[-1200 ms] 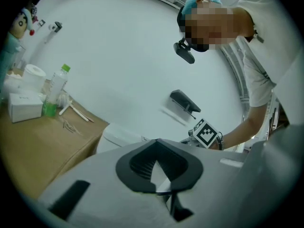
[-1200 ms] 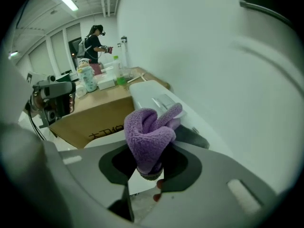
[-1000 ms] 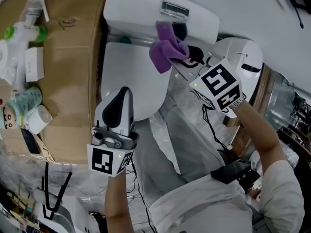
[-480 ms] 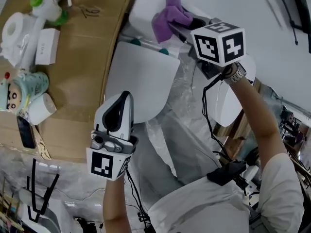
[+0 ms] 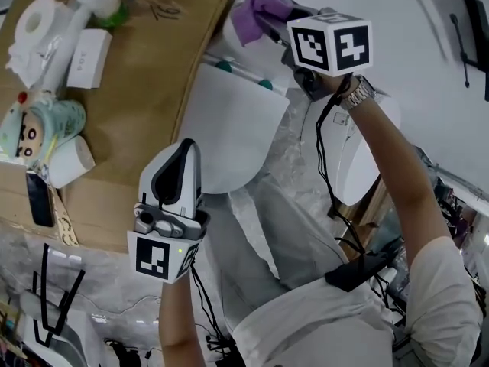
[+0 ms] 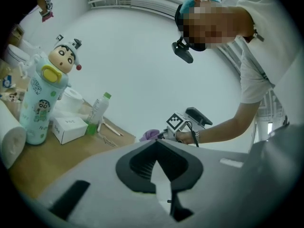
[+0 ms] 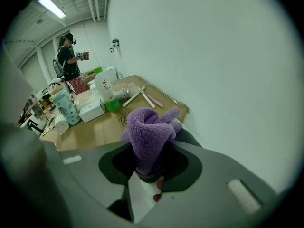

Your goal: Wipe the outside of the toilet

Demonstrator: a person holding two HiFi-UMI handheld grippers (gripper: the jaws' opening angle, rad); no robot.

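Clamping a bunched purple cloth between the jaws of the right gripper and holding it up at the tank end of the white toilet, contact with the porcelain not discernible. Holding the left gripper, jaws together and empty, over the toilet's front edge, beside a brown board bearing a white box and a cartoon bottle near its left edge.

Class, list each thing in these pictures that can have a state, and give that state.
left gripper: shut, empty
right gripper: shut on the purple cloth
purple cloth: bunched, clamped between the jaws
toilet lid: down
green-capped bottle: upright, capped
cartoon bottle: upright
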